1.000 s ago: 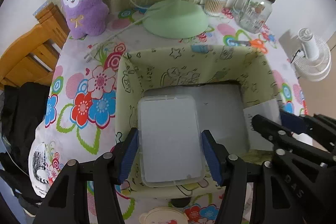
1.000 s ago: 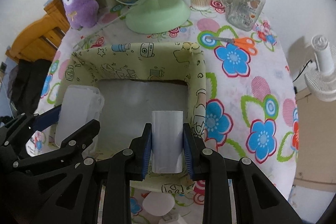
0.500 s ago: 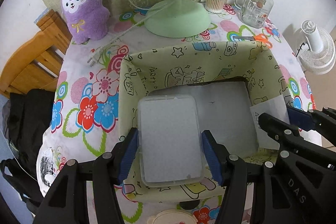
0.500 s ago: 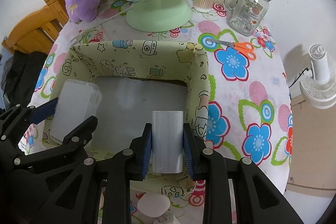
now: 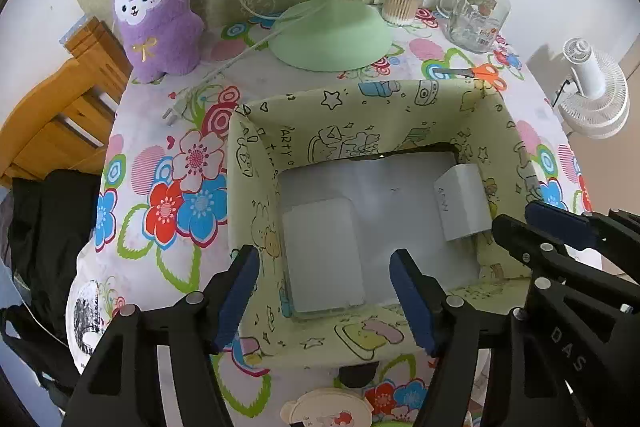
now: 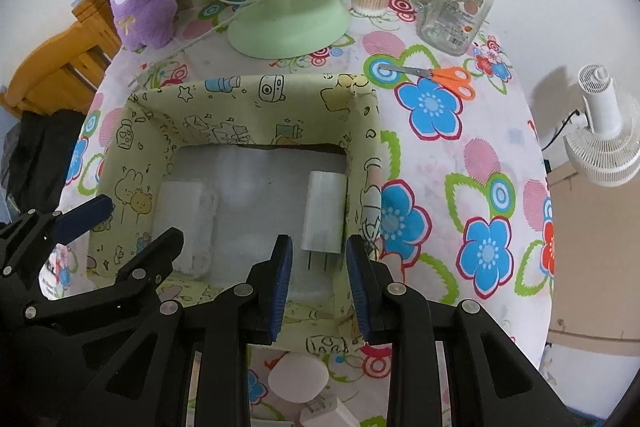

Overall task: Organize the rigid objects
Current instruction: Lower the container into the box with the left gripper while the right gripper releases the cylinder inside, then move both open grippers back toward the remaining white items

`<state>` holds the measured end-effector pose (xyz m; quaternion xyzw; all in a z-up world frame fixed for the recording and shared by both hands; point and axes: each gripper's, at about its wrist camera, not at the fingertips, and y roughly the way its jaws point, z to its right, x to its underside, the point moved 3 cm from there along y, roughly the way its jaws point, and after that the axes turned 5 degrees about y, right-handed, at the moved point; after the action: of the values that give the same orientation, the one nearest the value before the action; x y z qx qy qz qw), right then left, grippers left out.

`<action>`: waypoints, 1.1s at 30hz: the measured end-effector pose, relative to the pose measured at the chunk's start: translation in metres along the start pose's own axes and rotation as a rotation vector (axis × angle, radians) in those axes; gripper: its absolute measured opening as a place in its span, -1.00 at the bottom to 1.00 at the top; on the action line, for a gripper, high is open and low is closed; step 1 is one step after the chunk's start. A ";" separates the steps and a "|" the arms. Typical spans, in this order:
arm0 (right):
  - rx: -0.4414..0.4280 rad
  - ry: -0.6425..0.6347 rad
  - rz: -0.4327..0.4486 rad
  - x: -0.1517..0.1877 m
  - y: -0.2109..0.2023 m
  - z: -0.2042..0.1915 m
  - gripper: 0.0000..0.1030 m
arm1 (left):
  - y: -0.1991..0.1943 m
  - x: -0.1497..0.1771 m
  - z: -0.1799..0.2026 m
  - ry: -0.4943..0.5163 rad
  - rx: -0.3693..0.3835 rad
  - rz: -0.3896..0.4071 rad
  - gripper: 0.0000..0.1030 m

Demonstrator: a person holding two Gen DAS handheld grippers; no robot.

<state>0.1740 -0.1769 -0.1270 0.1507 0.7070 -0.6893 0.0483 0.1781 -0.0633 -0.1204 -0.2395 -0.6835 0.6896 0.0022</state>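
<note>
The left tool [image 5: 324, 258] has just been spreading its blue-padded jaws and now stands released above the flat translucent white plastic case [image 5: 322, 243], which lies on the floor of the pale green cartoon-printed fabric box [image 5: 360, 95], against its left wall. The right tool [image 6: 319, 243] is released too, its pads clear of the white plug-in charger block [image 6: 324, 215], which lies by the box's right wall with its prongs toward the tool. The box sits on the flower-patterned tabletop [image 6: 440, 155].

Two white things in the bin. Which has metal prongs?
The white charger by the fabric bin's right wall; the flat plastic case at left has none.
</note>
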 end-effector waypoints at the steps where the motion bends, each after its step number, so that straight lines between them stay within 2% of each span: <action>1: 0.001 0.003 0.000 0.001 -0.001 0.000 -0.39 | -0.002 0.000 0.000 -0.002 0.005 0.004 0.39; 4: -0.003 0.009 0.002 0.003 -0.005 0.000 -0.38 | -0.009 0.002 -0.001 0.000 0.007 0.015 0.47; 5: -0.004 0.012 0.003 0.004 -0.007 0.000 -0.37 | -0.012 0.002 -0.003 -0.003 -0.028 0.020 0.64; 7: -0.010 0.023 0.010 0.006 -0.011 0.001 -0.34 | -0.020 0.002 -0.008 0.000 -0.055 0.048 0.71; 10: -0.031 0.044 0.023 0.009 -0.017 0.002 -0.12 | -0.025 0.005 -0.014 -0.013 -0.033 0.056 0.72; 11: -0.015 0.050 0.032 0.009 -0.020 0.002 0.04 | -0.026 0.006 -0.016 -0.022 -0.023 0.050 0.72; 13: 0.007 0.058 0.054 0.012 -0.025 0.004 0.24 | -0.028 0.009 -0.020 -0.031 -0.006 0.047 0.75; 14: 0.000 0.063 0.059 0.014 -0.027 0.005 0.26 | -0.029 0.010 -0.020 -0.032 -0.001 0.047 0.78; 23: -0.016 0.086 0.061 0.034 -0.040 0.007 0.41 | -0.046 0.026 -0.018 -0.009 -0.009 0.065 0.87; 33: -0.032 0.101 0.092 0.054 -0.065 0.005 0.48 | -0.070 0.045 -0.020 -0.005 0.011 0.099 0.89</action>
<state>0.1039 -0.1739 -0.0797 0.2166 0.7118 -0.6665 0.0465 0.1221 -0.0251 -0.0682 -0.2711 -0.6670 0.6932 -0.0324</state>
